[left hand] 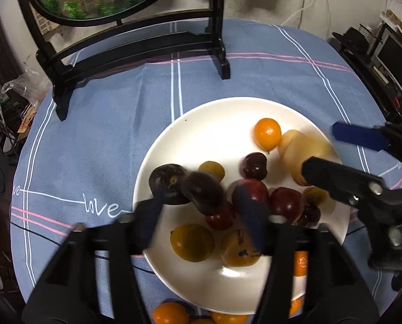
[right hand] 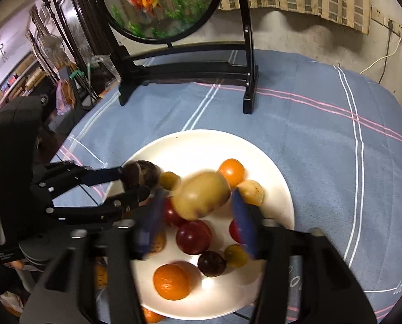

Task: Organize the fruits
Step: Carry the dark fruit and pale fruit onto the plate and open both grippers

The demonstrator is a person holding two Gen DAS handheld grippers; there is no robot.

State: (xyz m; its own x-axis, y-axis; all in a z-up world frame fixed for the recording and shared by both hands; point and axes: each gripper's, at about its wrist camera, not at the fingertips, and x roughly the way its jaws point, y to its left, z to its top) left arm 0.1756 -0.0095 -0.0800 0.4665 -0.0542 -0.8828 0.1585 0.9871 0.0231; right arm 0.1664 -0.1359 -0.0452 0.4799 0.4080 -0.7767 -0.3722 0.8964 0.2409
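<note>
A white plate (left hand: 201, 124) (right hand: 201, 145) on the blue tablecloth holds several plums, small oranges and yellow fruits. My left gripper (left hand: 201, 210) is over the plate's near left, open, with a dark plum (left hand: 202, 195) between its blue fingers; in the right wrist view the left gripper (right hand: 130, 181) appears to pinch this dark plum (right hand: 142, 174). My right gripper (right hand: 198, 216) hovers over the plate with a yellow pear-like fruit (right hand: 202, 198) (left hand: 300, 151) between its open fingers. Motion blur hides whether either fruit is gripped.
A black wooden stand with a round painted screen (left hand: 136, 43) (right hand: 184, 70) stands at the back of the table. Small oranges (left hand: 171, 313) lie on the cloth beside the plate's near rim. Clutter and shelves lie beyond the table's left edge (right hand: 25, 81).
</note>
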